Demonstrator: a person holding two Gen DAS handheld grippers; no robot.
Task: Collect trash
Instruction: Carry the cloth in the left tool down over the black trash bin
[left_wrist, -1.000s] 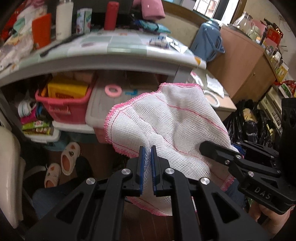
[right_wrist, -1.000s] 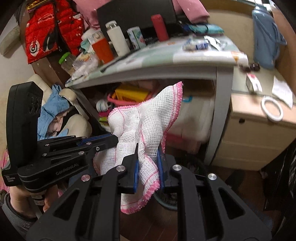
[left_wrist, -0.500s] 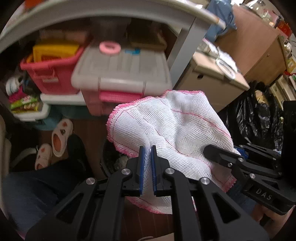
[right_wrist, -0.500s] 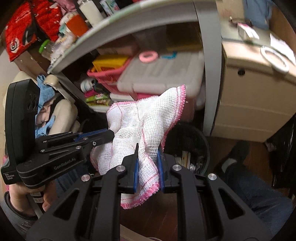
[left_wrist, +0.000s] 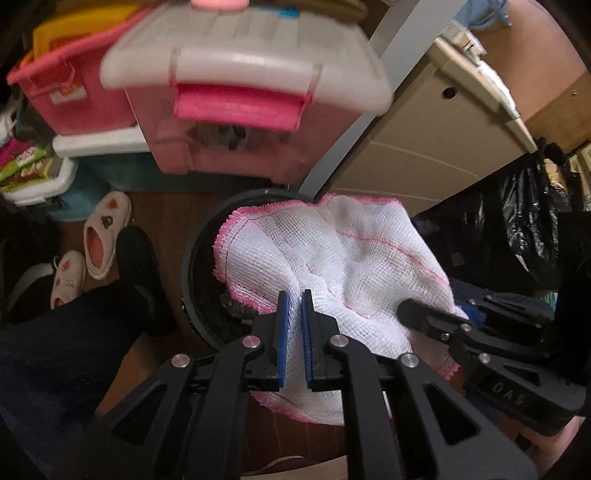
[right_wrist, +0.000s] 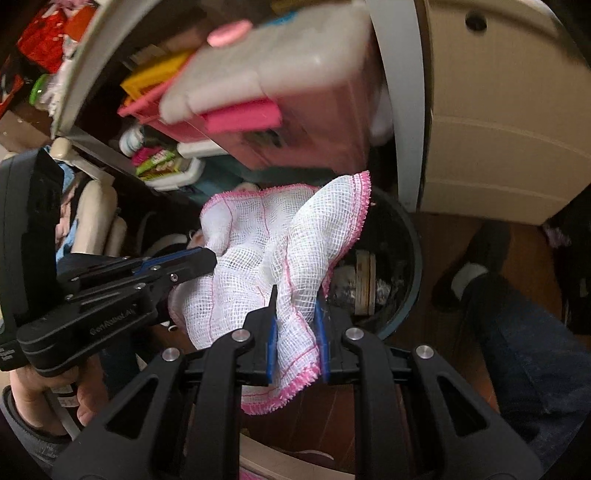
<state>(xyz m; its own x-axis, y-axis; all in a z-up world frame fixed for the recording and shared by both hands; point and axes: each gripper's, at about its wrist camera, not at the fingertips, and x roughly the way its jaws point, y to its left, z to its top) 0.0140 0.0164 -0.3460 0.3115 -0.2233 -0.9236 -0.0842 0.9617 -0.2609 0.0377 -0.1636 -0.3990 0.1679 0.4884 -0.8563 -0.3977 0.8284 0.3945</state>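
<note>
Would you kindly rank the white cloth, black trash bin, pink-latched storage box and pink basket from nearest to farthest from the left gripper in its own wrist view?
1. White cloth, clamped in the left gripper.
2. Black trash bin, just beyond, below the cloth.
3. Pink-latched storage box, above the bin.
4. Pink basket, far upper left.

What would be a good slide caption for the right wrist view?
Both grippers, right and left, hold a white cloth with pink edging above a black bin.

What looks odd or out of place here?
The thing held over the black bin is a clean-looking white cloth with pink edging, not obvious trash. Both the left tool and right tool pinch it.
</note>
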